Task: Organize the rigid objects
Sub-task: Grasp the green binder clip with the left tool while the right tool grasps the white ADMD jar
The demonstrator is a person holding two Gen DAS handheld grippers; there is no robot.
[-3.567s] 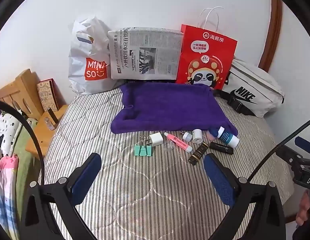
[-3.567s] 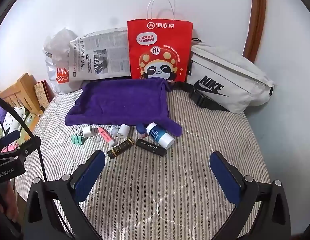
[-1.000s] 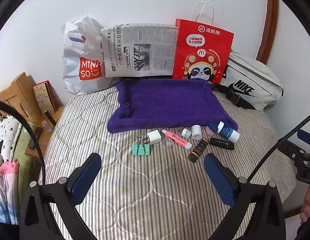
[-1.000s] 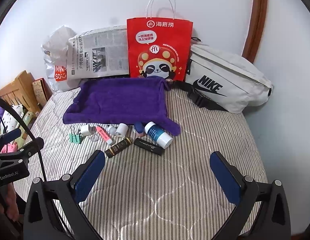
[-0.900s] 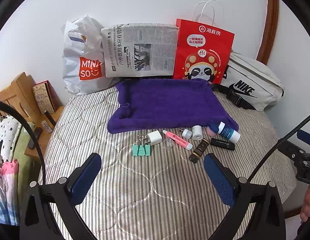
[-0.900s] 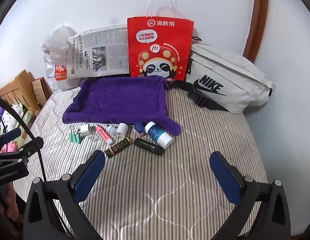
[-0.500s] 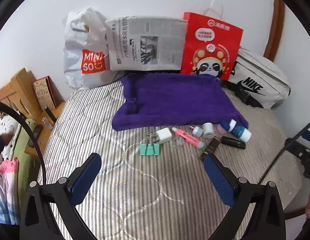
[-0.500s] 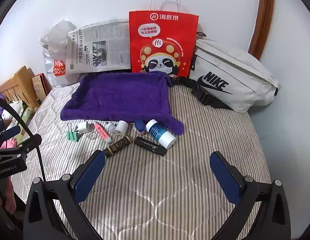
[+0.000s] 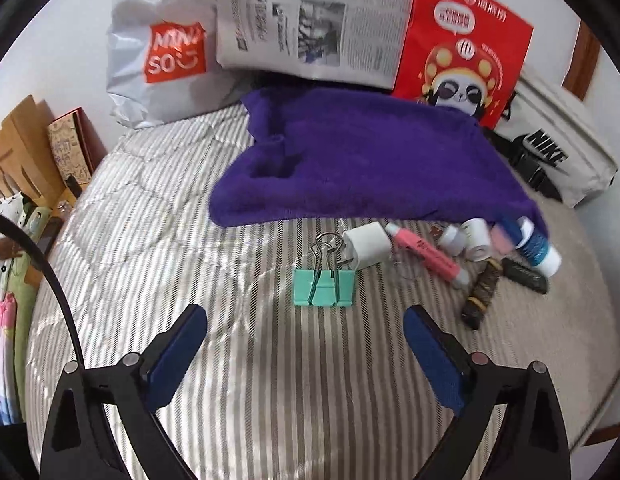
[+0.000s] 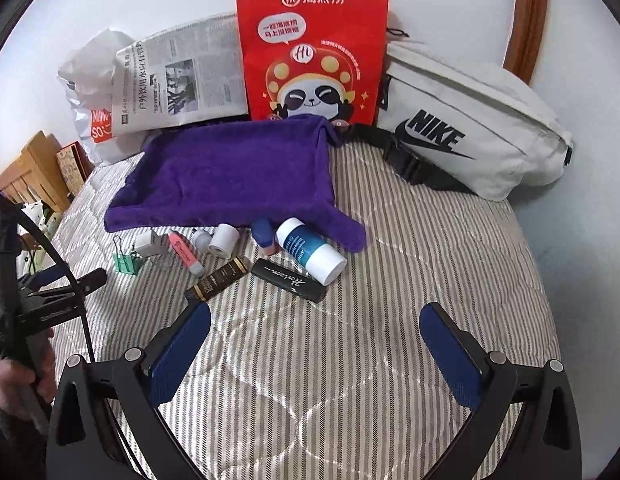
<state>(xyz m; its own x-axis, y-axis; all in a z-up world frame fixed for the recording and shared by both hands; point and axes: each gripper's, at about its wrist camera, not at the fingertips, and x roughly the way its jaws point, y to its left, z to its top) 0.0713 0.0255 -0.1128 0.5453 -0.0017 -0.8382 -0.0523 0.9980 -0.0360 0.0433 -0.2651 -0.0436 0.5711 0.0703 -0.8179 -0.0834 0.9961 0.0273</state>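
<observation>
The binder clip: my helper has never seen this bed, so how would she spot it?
Find the purple towel on the striped bed. A row of small items lies along its near edge; the binder clip is at the row's left end, against a white plug. It alone is mint green with wire handles.

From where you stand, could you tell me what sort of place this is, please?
Most likely a bedroom: the small items lie on a striped quilted mattress, a wooden headboard stands at its left end, and shopping bags lean against the wall.

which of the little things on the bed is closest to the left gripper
The mint-green binder clip: it lies right ahead of the open left gripper, at the row's left end.
</observation>
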